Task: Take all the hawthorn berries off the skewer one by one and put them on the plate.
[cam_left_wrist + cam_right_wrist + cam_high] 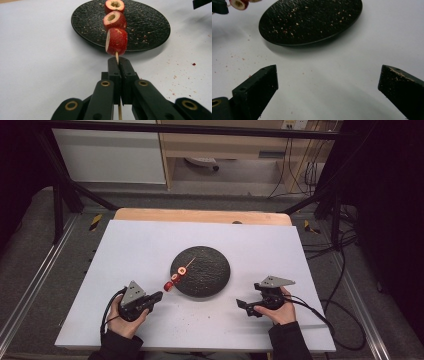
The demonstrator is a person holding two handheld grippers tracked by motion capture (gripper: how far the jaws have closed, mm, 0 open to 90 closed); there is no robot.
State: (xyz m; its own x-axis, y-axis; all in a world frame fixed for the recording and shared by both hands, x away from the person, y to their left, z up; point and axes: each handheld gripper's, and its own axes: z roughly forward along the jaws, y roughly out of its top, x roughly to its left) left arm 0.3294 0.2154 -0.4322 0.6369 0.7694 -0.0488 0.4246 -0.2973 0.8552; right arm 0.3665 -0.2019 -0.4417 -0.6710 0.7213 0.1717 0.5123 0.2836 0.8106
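Observation:
A thin wooden skewer (117, 57) carries three red fruit pieces (116, 41) with pale cored centres. My left gripper (119, 62) is shut on the skewer's near end, and the skewer points out over the black round plate (150, 30). In the high view the left gripper (159, 296) sits just left of the plate (207, 272) and the fruit pieces (175, 279) hang at the plate's left rim. My right gripper (327, 80) stands open with nothing between its jaws, to the right of the plate in the high view (241, 304).
A white board (150, 245) covers the table and bears small red crumbs (193, 64) near the plate. Crumbs also speckle the plate's surface (294, 23). Cables trail off the right side (345, 320).

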